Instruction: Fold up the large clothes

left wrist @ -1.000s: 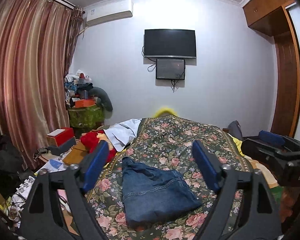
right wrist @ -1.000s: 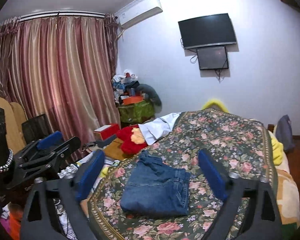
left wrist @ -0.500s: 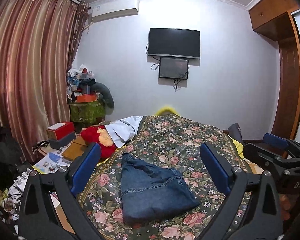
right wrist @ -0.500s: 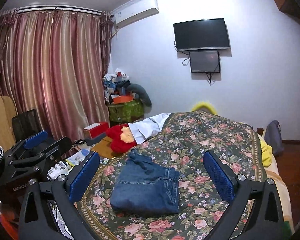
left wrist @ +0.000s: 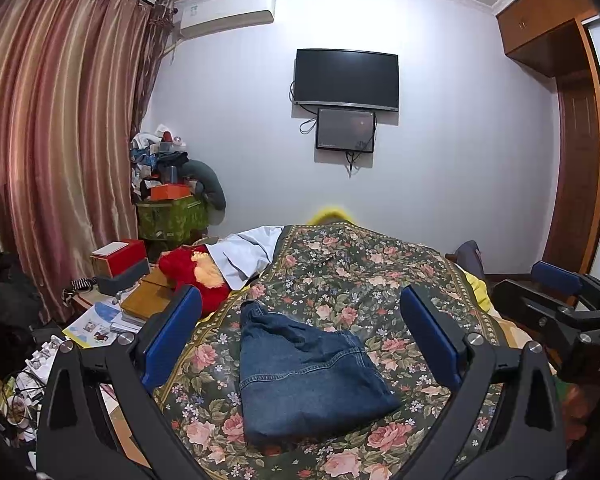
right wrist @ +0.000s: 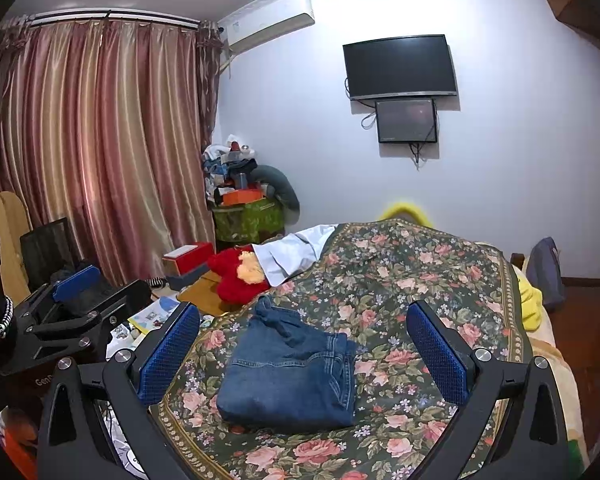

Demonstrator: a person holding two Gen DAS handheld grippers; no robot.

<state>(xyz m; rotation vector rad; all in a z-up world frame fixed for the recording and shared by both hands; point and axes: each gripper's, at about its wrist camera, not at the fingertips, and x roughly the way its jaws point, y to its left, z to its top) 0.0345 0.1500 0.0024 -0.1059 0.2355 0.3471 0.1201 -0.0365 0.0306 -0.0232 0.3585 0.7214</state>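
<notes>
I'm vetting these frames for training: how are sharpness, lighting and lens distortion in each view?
Left wrist view: the folded jeans are sharp and evenly lit, without glare; fisheye bends the curtain and darkens the corners. Right wrist view: equally sharp, the wall TV bowed, corners black, the floral bedspread crisp.

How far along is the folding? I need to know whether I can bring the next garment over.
Done, by the look of it: the jeans lie in a compact folded bundle on the floral bedspread. In hand: nothing; the left gripper and the right gripper are both open and off the denim. Left: perhaps only the loose end at the bundle's far edge, which looks rumpled.
</notes>
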